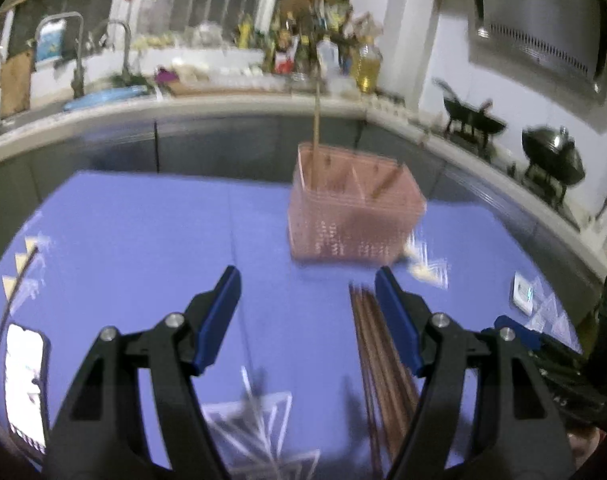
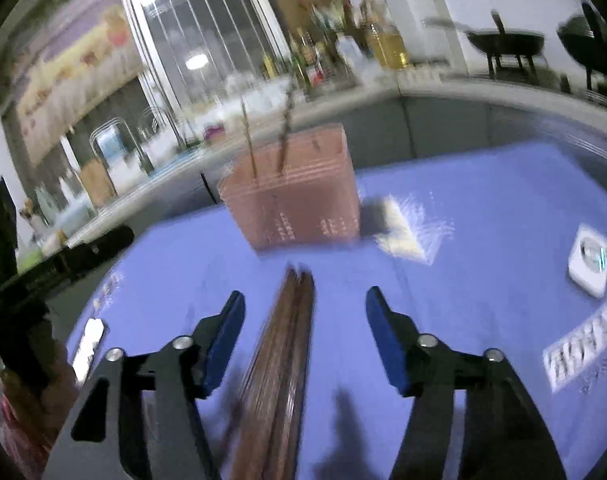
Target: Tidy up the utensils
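Chopsticks lie btwn open right gripper fingers, untouched.

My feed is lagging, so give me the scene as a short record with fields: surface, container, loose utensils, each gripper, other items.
surface: blue table mat
container: pink perforated plastic basket, upright, a few sticks standing in it
loose utensils: bundle of brown wooden chopsticks lying flat on the mat, short of the basket
left gripper: open, nothing between its jaws; chopsticks beside its right finger
right gripper: open, straddling the chopsticks, pads not touching
other items: white phone; small white device
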### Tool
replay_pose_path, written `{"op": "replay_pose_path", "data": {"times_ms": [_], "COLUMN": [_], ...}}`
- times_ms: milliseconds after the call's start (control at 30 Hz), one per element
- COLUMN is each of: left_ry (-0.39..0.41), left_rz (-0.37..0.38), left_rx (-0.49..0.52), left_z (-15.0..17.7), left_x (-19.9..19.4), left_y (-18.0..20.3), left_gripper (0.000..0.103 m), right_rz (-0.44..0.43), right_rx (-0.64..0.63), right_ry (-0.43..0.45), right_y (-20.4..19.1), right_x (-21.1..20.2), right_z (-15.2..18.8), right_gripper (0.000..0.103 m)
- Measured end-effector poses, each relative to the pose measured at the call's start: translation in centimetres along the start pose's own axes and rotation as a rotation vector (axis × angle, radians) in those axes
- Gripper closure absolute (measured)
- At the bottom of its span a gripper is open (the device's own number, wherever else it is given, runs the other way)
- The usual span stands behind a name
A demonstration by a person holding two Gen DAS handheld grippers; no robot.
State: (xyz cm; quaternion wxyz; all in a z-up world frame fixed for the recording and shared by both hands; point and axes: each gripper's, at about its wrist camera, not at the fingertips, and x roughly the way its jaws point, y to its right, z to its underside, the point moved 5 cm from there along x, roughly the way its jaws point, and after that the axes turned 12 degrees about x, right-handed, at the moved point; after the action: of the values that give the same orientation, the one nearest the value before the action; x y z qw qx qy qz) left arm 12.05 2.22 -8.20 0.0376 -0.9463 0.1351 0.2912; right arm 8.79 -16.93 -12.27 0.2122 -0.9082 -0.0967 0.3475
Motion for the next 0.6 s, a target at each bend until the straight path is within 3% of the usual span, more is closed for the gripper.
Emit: {"op": "replay_pose_path", "data": {"times_ms": [133, 367, 600], "left_ry": [-0.081, -0.158, -0.179], "left_rz": [0.037, 0.077, 0.081], "left_rx": [0.000, 0.006, 0.017], "left_z": [2.8, 5.2, 5.8], "left_x": [1.3, 2.3, 2.7], "left_y": [1.0, 2.6, 2.8], "left_gripper": [0.036, 0.036, 0.036], "right_rz": [0.052, 0.118, 0.184], "right_rx": [-0.058, -0.185, -0.271], "right_ry": [-0.071, -0.131, -0.118], "right_y": [0.5, -0.3, -0.3], "right_x": [0.6, 1.9, 2.7], "right_z": [3.4, 6.6, 7.8], "right_gripper": [0.056, 0.057, 0.057]}}
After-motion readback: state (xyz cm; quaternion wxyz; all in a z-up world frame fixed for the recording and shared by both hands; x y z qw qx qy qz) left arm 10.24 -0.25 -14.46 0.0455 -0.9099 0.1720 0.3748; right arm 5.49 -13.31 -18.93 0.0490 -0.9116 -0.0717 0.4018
